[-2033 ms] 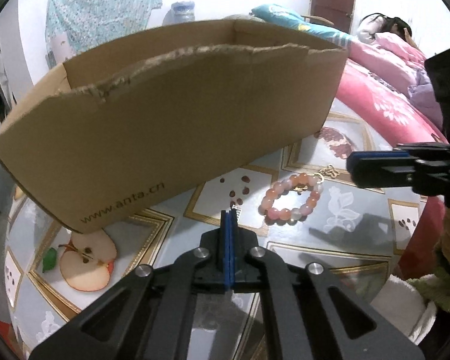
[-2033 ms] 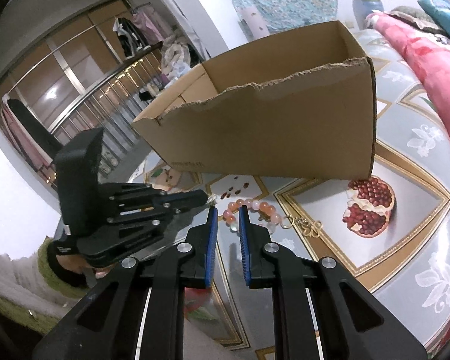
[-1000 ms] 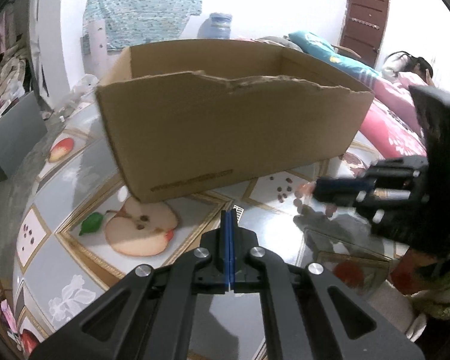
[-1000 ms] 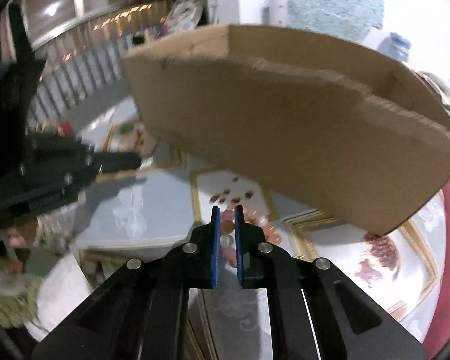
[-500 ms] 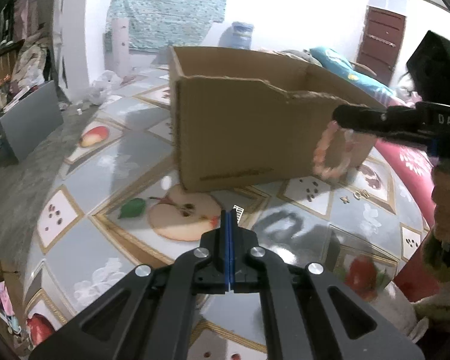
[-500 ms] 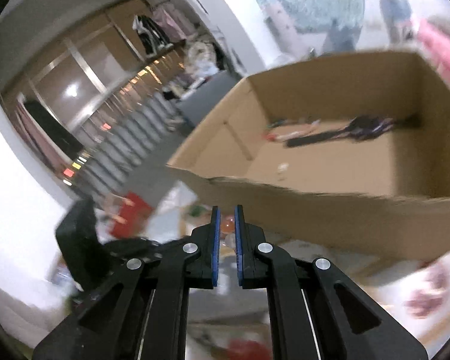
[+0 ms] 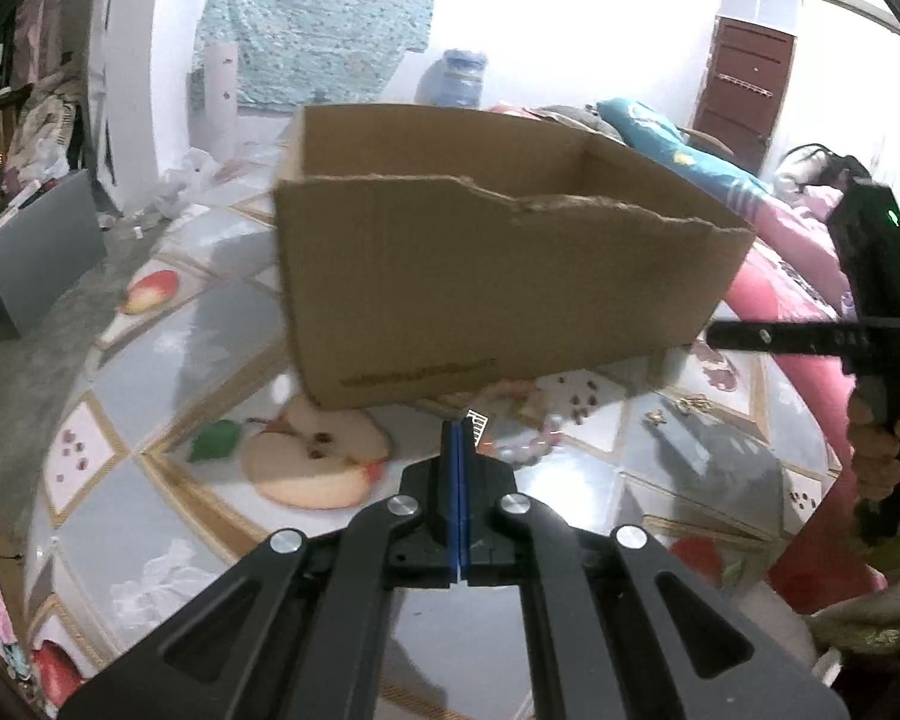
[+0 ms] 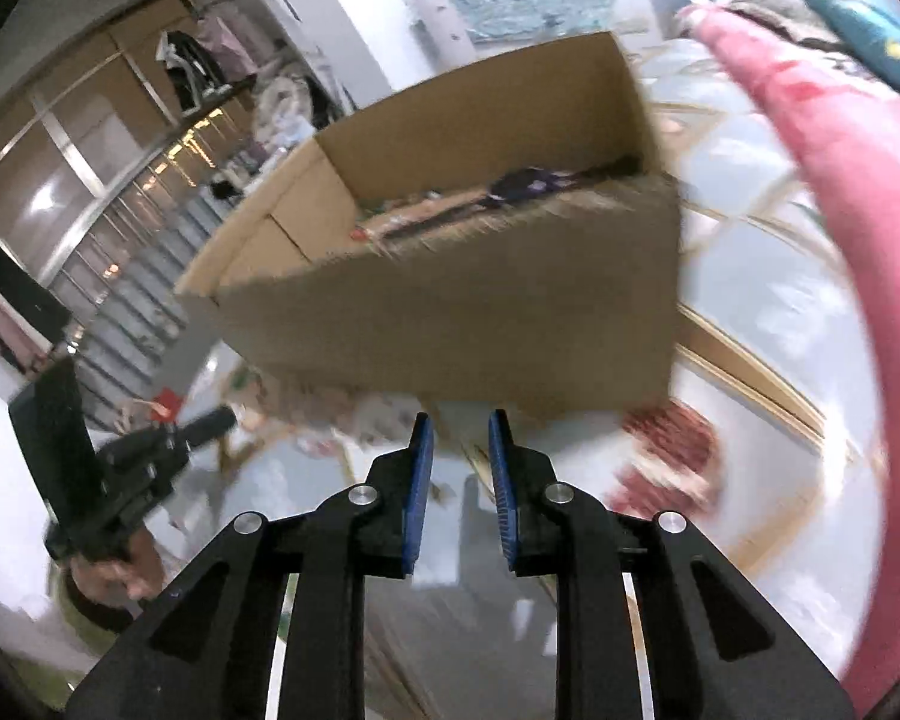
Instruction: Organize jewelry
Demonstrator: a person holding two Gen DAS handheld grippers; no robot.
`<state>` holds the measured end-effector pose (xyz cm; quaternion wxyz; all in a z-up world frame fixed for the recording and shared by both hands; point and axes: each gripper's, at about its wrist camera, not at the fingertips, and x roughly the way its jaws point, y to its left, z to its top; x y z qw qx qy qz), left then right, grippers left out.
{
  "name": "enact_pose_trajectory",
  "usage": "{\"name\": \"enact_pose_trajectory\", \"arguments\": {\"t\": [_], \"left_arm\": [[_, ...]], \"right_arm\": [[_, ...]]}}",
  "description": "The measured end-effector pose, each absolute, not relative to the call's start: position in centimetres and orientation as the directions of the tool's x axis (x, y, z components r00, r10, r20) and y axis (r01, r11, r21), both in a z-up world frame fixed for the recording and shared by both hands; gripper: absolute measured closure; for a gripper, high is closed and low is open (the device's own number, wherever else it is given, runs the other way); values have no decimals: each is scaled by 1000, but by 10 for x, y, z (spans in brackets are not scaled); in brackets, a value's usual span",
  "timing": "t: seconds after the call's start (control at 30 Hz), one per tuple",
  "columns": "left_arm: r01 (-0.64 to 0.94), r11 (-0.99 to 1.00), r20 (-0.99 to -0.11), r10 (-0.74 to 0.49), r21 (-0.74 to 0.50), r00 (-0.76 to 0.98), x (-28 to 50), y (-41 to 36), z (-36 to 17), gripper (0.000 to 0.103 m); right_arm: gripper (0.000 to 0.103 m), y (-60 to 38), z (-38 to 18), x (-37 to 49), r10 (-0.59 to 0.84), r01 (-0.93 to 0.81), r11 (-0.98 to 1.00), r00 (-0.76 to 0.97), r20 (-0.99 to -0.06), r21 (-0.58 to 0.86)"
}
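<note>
A brown cardboard box (image 7: 498,276) stands on the fruit-print tablecloth (image 7: 168,360); in the right wrist view (image 8: 450,300) several dark and coloured items lie inside it. A blurred pale-pink bead bracelet (image 7: 534,438) lies on the cloth just in front of the box. A small gold piece (image 7: 690,403) lies to its right. My left gripper (image 7: 461,426) is shut and empty above the cloth, near the bracelet. My right gripper (image 8: 461,426) is open and empty in front of the box; it shows at the right of the left wrist view (image 7: 714,333).
A pink quilt (image 8: 840,192) lies along the right of the table. A grey panel (image 7: 36,252) stands at the left. The table edge drops off at the left and near side. A pomegranate print (image 8: 666,462) is on the cloth right of my right gripper.
My right gripper carried the bead bracelet up over the box, then opened and pulled back; it now holds nothing. A bracelet now lies in front of the box. My left gripper stayed shut.
</note>
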<state>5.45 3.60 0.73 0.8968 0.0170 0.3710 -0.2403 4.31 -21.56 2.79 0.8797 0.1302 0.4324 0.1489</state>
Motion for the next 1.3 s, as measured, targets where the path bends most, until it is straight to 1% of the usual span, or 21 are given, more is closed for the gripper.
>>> {"name": "enact_pose_trajectory", "arguments": {"t": [0.23, 0.33, 0.47, 0.73, 0.9, 1.3], "left_arm": [[481, 853, -685, -475, -203, 552, 49, 10, 0, 103], [497, 843, -694, -484, -206, 533, 47, -2, -4, 103], [508, 834, -694, -497, -216, 520, 45, -12, -5, 103], [511, 829, -705, -503, -229, 500, 48, -15, -9, 103], [513, 824, -706, -510, -238, 491, 52, -15, -12, 103], [513, 824, -698, -513, -239, 500, 54, -9, -8, 103]], "right_arm": [[82, -191, 4, 15, 337, -217, 941, 552, -763, 259], [82, -171, -2, 17, 298, -258, 949, 564, -770, 179], [81, -154, -5, 26, 228, -265, 961, 594, -772, 80], [82, -134, -10, 31, 154, -271, 962, 650, -744, -37], [91, -133, -14, 34, 156, -292, 955, 649, -745, -55], [92, -143, -7, 31, 181, -304, 952, 639, -747, -30]]}}
